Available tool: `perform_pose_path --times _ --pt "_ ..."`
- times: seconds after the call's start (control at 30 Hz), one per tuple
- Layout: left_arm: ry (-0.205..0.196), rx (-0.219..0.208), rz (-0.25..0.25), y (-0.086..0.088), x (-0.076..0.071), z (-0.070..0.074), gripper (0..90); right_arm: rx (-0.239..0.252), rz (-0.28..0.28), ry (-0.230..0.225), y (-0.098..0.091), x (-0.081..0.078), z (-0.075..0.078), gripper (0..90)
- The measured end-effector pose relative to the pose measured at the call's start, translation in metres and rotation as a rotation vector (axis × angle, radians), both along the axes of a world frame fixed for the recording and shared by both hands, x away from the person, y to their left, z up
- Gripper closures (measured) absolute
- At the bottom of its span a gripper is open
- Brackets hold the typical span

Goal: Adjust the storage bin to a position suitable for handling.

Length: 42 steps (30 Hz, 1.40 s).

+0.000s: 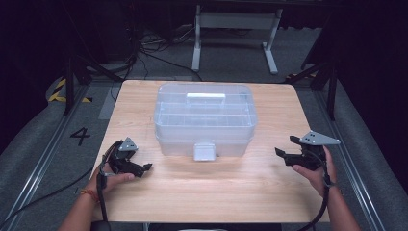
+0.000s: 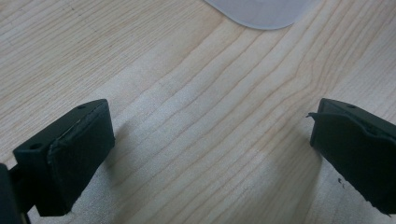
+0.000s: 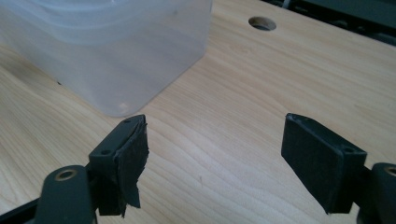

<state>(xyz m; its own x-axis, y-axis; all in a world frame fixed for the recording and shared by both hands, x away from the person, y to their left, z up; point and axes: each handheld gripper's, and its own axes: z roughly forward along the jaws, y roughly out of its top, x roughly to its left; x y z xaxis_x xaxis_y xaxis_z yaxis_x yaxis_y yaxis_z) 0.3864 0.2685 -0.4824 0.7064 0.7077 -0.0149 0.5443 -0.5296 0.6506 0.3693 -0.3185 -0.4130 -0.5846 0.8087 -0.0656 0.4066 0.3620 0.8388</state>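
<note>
A translucent, frosted-white plastic storage box [image 1: 204, 119] with a whiter handle bar on its lid and a pale latch at its 6 o'clock edge sits on a light beige wooden table [image 1: 207, 192] streaked with fine tan grain lines. At the table's 8 o'clock, the matte black left gripper [image 1: 144, 168] carries a grey three-cornered plate; at 4 o'clock, the matte black right gripper [image 1: 284, 147] bears the same grey plate. Black cables trail from both. The surrounding floor [image 1: 43, 134] is grey, marked with a black numeral 4 and yellow-and-black hazard stripes at 10 o'clock.
</note>
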Motion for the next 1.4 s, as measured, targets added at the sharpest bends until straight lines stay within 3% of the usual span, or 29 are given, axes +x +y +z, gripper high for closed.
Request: perform_pose_path --times 0.3,0.77,1.4 --pt "0.000 -0.001 0.001 0.000 0.000 0.000 0.2 0.006 0.034 -0.046 0.010 -0.002 0.021 24.0" --pt "0.001 0.001 0.001 0.000 0.000 0.000 0.2 0.034 0.067 -0.085 0.017 0.001 0.046 23.9" --pt "0.001 -0.001 0.002 0.000 0.000 0.000 0.2 0.035 0.108 -0.126 0.034 0.012 0.078 23.9"
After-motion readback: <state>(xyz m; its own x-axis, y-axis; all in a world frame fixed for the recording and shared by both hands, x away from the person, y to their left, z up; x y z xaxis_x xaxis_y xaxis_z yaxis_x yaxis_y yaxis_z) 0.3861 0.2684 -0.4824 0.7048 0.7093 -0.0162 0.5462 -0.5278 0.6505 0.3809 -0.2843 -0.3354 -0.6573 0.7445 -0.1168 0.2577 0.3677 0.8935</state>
